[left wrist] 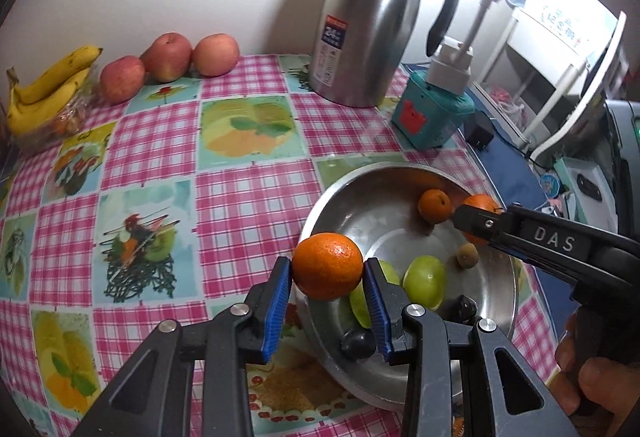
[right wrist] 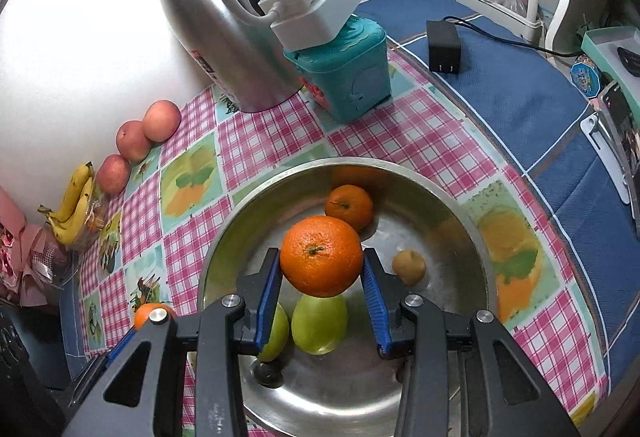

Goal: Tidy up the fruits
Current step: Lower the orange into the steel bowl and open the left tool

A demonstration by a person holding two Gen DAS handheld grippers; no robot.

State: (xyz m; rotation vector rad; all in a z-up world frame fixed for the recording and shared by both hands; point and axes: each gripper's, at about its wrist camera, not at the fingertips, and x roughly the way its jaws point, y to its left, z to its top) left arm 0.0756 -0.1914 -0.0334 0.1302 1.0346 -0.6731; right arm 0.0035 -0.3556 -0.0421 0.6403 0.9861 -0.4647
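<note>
My left gripper (left wrist: 328,269) is shut on an orange (left wrist: 327,265), its blue pads pressing both sides, just over the near left rim of a steel bowl (left wrist: 400,169). My right gripper (right wrist: 322,261) is shut on a second orange (right wrist: 321,256) above the bowl's (right wrist: 340,161) middle. In the left wrist view that gripper (left wrist: 478,221) reaches in from the right. In the bowl lie a small orange (right wrist: 349,205), two green fruits (right wrist: 319,325), a small brown fruit (right wrist: 409,265) and dark round fruits (right wrist: 267,373).
Three apples (left wrist: 168,57) and a bunch of bananas (left wrist: 44,89) line the wall at the far left of the checked tablecloth. A steel jug (left wrist: 372,29) and a teal box (left wrist: 432,109) with a white lamp base stand behind the bowl. A black adapter (right wrist: 442,47) lies on blue cloth.
</note>
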